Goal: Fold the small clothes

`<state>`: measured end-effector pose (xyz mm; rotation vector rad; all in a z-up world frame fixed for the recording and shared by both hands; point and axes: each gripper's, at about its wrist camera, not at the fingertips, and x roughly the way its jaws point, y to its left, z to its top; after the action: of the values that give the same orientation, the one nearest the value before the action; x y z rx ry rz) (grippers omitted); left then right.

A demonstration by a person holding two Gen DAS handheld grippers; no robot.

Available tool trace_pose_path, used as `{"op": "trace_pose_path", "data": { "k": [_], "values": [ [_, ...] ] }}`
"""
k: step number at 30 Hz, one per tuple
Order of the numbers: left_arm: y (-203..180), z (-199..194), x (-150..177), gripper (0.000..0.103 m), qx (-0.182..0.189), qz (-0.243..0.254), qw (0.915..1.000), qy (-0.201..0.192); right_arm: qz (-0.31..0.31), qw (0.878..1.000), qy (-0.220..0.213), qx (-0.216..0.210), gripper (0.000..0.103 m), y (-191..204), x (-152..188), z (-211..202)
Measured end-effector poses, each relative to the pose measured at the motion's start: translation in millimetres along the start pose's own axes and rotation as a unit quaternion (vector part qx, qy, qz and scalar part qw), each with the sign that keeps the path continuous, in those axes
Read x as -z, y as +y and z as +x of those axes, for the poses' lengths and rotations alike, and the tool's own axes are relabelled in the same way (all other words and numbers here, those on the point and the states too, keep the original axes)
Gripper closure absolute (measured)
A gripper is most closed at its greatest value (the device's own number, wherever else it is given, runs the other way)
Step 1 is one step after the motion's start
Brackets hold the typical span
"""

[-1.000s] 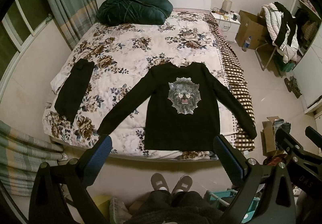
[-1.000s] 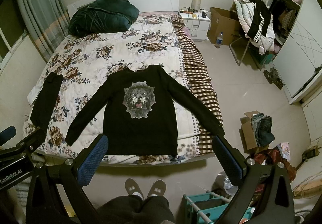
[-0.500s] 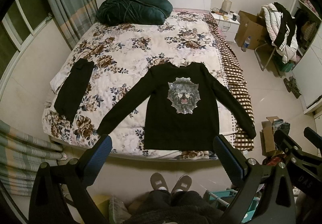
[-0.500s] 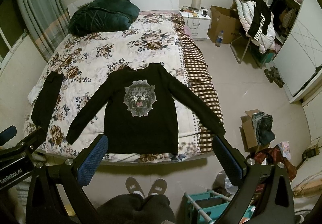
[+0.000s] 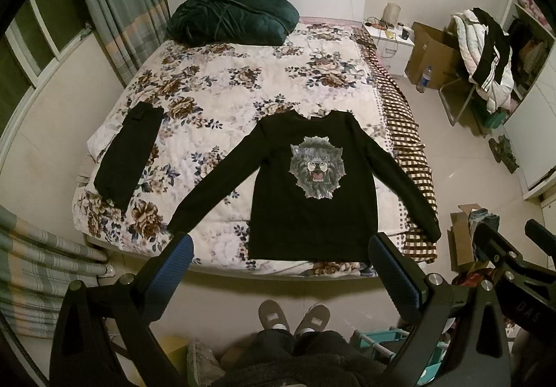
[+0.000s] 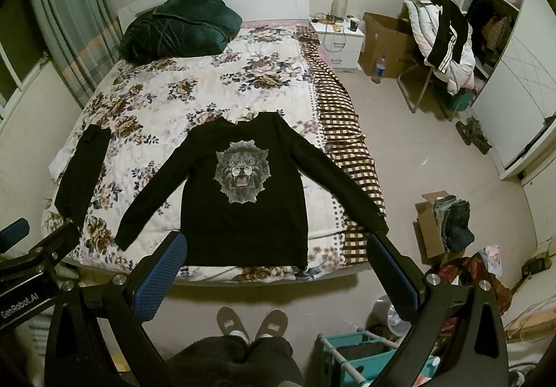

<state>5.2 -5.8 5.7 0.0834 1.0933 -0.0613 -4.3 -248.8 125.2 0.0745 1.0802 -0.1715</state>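
A black long-sleeved sweatshirt (image 5: 309, 213) with a grey lion print lies flat, front up, sleeves spread, at the foot of the floral bed (image 5: 222, 91); it also shows in the right wrist view (image 6: 243, 223). A folded black garment (image 5: 130, 152) lies at the bed's left edge, seen too in the right wrist view (image 6: 83, 171). My left gripper (image 5: 279, 269) is open and empty, held high above the floor before the bed. My right gripper (image 6: 276, 269) is open and empty at the same height.
A dark green quilt bundle (image 5: 232, 13) sits at the headboard. A checked blanket (image 5: 413, 157) hangs over the bed's right side. A chair piled with clothes (image 6: 441, 36), cardboard boxes (image 6: 389, 39), a nightstand (image 6: 338, 39) and a teal rack (image 6: 358, 355) stand on the right floor.
Both grippers have shifted very slightly; the sweatshirt sits a touch higher in the views. Nothing on the bed has moved.
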Motion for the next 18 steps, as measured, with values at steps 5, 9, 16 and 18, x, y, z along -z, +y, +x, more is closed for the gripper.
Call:
{"op": "trace_pose_path", "data": {
  "k": [5,9,16,18],
  "values": [
    [-15.2,0.2,-3.4,0.0,-0.001,-0.001,1.0,-0.003,-0.001,1.0,-0.004,-0.001,0.0,-0.1,-3.0,-1.2],
    [-18.2,-5.2,-10.1,0.0,0.0,-0.001,1.0,-0.004,-0.001,1.0,-0.005,-0.001,0.0,5.1,-3.3,-3.8],
    [-15.3,-5.3,-8.4,0.0,0.001,-0.002,1.0,-0.005,-0.001,1.0,-0.006,-0.001,0.0,4.5,-4.0,-2.2],
    [-17.1,-5.3,-9.7,0.0,0.0,-0.002,1.0,-0.006,-0.001,1.0,-0.005,-0.001,0.0,3.7,-2.6,-2.2]
  ]
}}
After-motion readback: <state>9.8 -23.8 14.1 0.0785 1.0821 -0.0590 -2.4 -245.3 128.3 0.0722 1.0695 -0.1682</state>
